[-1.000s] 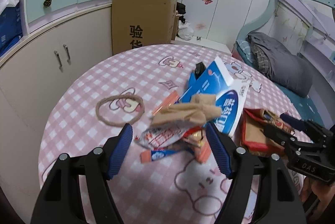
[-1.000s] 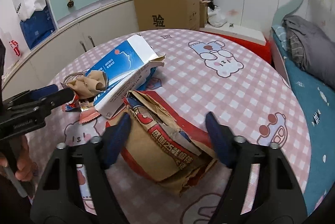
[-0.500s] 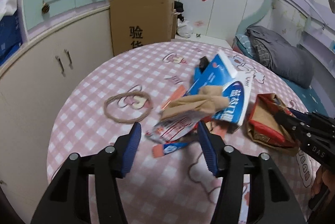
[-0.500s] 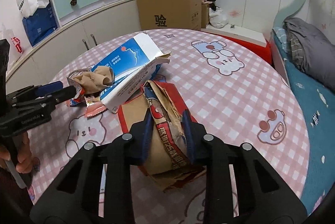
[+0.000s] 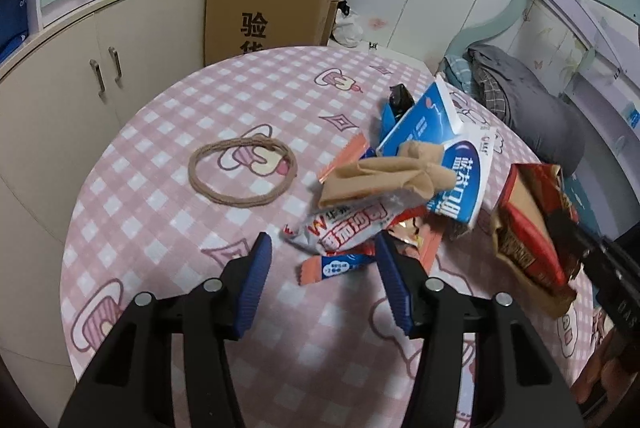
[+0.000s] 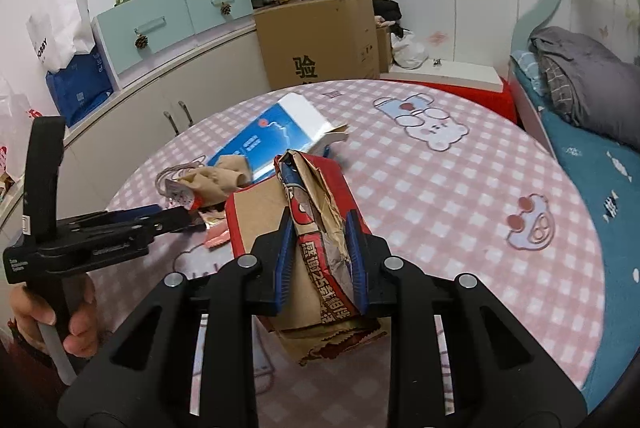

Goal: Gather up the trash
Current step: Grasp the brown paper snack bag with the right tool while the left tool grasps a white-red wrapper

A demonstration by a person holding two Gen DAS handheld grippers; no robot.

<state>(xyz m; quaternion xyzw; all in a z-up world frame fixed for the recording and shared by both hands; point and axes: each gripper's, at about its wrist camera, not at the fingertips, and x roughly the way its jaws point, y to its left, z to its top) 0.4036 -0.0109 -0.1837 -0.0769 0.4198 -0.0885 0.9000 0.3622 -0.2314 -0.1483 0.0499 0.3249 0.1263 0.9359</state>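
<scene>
- Round table [image 5: 168, 131] with pink checked cloth, trash heaped toward its right side in left wrist view.
- Red-and-brown paper bag [image 6: 320, 211] clamped upright in right gripper [image 6: 320, 256], lower end near cloth.
- Blue-white box [image 5: 436, 147] propped on the heap, beige crumpled paper [image 5: 380, 175] leaning on it.
- Left gripper [image 5: 320, 280] half open, jaws just narrowed, gripping nothing, over small blue-orange sachet [image 5: 340, 266].
- Rope loop [image 5: 242, 171] lying apart, left of heap.
</scene>
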